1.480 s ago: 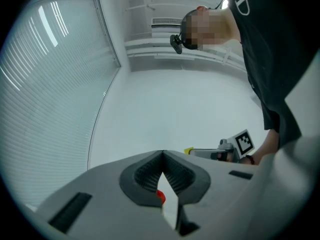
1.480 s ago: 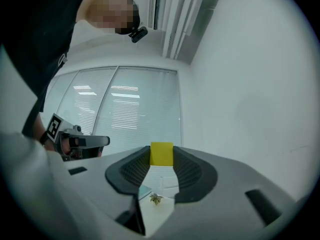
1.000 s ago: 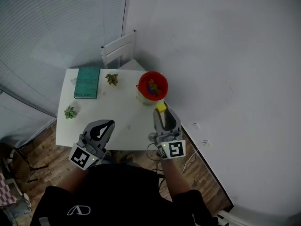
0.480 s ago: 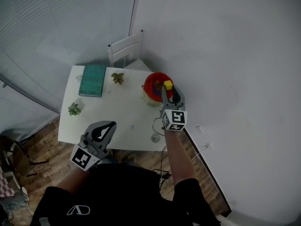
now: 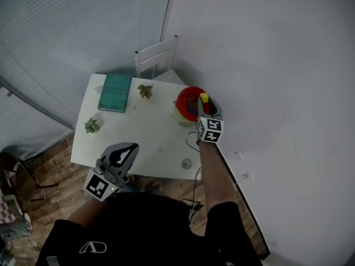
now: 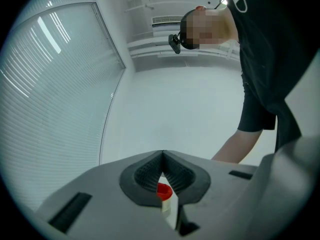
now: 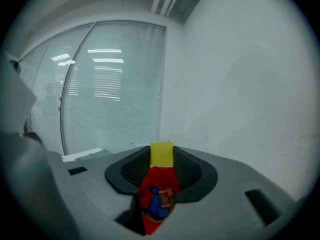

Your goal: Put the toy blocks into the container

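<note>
Hovering over the white table's (image 5: pixel 145 134) front edge, the left gripper (image 5: pixel 126 150) had its jaws pressed together on nothing. Farther right, the red container (image 5: pixel 185 95) stood at the table's right edge with blocks (image 7: pixel 159 200) inside, and the right gripper (image 5: pixel 203 102) clamped a yellow block (image 7: pixel 161 154) just above it.

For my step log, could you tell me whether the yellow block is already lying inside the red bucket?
No, the right tongs grip the yellow block above the red bucket.
</note>
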`<state>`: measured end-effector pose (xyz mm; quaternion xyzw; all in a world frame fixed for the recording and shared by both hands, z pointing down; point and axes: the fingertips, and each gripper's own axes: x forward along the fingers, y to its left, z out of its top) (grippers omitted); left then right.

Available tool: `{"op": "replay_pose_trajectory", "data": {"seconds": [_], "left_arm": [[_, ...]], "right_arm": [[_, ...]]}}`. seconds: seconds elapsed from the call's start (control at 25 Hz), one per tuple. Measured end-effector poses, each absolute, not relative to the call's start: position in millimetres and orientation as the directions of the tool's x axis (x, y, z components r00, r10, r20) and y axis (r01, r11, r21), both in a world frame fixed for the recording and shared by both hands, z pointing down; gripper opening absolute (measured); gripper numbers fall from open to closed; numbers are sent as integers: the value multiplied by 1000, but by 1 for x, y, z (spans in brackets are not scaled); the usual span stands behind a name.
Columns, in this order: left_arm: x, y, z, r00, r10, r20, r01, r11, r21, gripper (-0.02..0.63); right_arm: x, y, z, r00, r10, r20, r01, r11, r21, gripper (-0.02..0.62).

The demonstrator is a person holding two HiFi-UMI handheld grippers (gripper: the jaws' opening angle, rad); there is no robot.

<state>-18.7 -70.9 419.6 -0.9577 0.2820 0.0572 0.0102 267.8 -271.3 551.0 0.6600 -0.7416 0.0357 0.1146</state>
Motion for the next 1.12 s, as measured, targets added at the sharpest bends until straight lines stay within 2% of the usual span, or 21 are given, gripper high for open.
{"op": "replay_pose_trajectory", "data": {"seconds": [0.36,0.76,0.8,0.84,1.12], "left_arm": [[-26,-71,422,823,-557,-109,-560,-829,12,5],[-31,-74,424,813,-572,-107,-574,-819,18,5],[-30,-74,424,813,-572,-107,-574,-819,19,5],[-30,-75,424,813,-572,-108,-573,-819,19,5],[-26,-75,424,819,-565,-102,-566,-824,17,5]], "right_arm": [[277,-286,618,-93,-880,466,-988,141,69,144],[276,-294,632,-79,-851,519,-984,148,94,158],[276,-295,634,-79,-850,521,-984,150,95,228],[276,-295,635,-79,-850,521,-984,150,95,264],[278,-295,626,-91,-865,494,-984,153,87,256]]}}
